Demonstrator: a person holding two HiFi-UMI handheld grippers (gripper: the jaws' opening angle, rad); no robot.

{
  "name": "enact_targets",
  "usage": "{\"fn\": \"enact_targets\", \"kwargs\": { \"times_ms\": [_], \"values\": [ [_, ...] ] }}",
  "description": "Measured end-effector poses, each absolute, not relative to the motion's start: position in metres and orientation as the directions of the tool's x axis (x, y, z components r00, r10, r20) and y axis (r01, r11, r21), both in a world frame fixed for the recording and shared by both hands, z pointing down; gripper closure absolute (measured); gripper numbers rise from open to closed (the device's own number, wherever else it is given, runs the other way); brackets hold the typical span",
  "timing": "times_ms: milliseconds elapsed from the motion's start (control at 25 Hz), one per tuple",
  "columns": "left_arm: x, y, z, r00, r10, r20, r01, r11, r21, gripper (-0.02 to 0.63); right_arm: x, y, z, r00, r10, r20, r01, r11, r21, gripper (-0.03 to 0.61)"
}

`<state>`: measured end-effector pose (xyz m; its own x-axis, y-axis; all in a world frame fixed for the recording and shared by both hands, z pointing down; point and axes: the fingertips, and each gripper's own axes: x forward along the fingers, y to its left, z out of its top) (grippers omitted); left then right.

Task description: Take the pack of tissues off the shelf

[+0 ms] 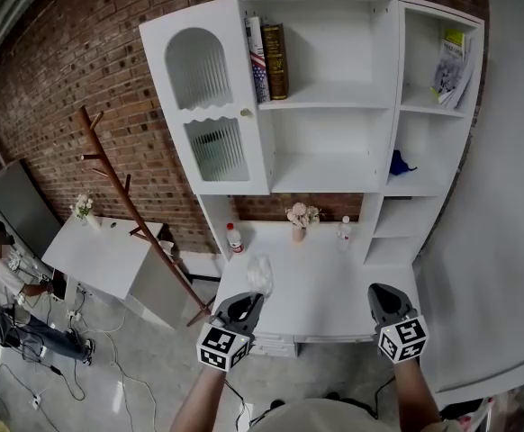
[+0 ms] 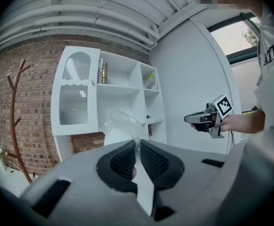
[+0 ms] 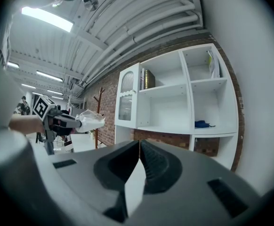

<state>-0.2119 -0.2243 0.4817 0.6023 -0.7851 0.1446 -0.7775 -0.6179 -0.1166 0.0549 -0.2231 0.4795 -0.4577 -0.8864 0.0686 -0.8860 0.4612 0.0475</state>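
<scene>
Between the left gripper's jaws, the tissue pack's wrapper seems pinched.

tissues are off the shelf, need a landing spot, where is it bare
Bare: the front half of the desk top, nearer than the red-capped bottle, vase and small bottle; also the middle shelf, left of the blue item. Crowded: the desk's back edge and beside the books.

A red brick wall backs a tall white shelf unit, with an arched ribbed-glass door at its left edge. Beside it, a brown wooden coat stand and a small white table stand on grey concrete floor. A strip light glows under the white ribbed ceiling.
</scene>
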Motion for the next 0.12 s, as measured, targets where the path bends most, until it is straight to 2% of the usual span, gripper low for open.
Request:
{"fn": "enact_targets", "kwargs": {
  "times_ms": [120],
  "values": [
    [-0.2094, -0.2255, 0.4842, 0.600, -0.785, 0.157, -0.776, -0.618, -0.123, 0.580, 0.0578, -0.2243, 0.4781, -0.459, -0.886, 0.066, -0.886, 0.462, 0.044, 0.548]
  ]
}}
